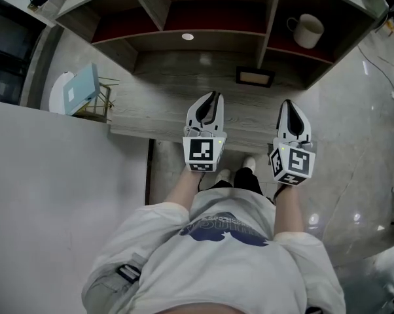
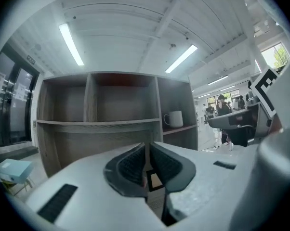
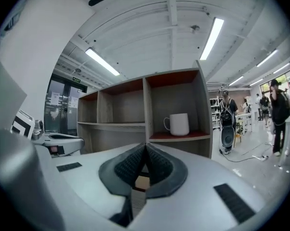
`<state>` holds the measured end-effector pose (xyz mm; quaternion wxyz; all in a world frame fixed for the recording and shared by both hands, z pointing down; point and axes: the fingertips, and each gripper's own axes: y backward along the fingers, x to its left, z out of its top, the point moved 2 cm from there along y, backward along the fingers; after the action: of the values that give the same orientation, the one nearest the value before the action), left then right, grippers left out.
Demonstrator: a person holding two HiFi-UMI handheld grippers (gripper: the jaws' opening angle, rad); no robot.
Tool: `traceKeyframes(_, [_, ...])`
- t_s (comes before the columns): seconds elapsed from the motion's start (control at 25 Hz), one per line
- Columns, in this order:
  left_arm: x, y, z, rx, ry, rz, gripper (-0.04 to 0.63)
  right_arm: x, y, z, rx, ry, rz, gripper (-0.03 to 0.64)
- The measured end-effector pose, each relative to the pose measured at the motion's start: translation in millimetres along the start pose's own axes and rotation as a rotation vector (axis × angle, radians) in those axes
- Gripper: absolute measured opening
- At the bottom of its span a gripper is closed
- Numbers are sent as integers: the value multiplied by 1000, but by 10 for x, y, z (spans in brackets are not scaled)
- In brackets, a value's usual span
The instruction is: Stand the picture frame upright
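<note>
The picture frame (image 1: 254, 77), black-edged with a pale insert, lies flat on the wooden desk (image 1: 158, 110) beneath the shelf unit. My left gripper (image 1: 213, 98) hovers over the desk in front of and left of the frame. Its jaws stand nearly together with a narrow slit and nothing in it. In the left gripper view (image 2: 146, 146) the frame (image 2: 155, 179) shows through that slit. My right gripper (image 1: 287, 104) hangs in front of and right of the frame, shut and empty. In the right gripper view (image 3: 145, 146) its pads meet, and a tan bit of the frame (image 3: 142, 182) shows below them.
A wooden shelf unit (image 1: 184, 34) stands at the back of the desk, with a white mug (image 1: 307, 30) in its right compartment. A teal box on a wire stand (image 1: 79, 90) sits at the desk's left end. People stand far off at the right.
</note>
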<state>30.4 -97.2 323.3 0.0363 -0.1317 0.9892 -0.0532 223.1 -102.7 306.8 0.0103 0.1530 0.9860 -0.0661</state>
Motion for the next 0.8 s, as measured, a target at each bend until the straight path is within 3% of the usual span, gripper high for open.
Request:
traceKeyframes(0.12, [81,137,107,-35,19,-34,8,191,162,119,-34,61,-23,-2])
traceKeyframes(0.36, [95,331,250,-90,21,-111,6,440,383,277,-79,114,-52,-2])
traceKeyframes(0.8, [-30,561,599,-176,-6,-89,6,463,687,685,-171,170,-9,-3])
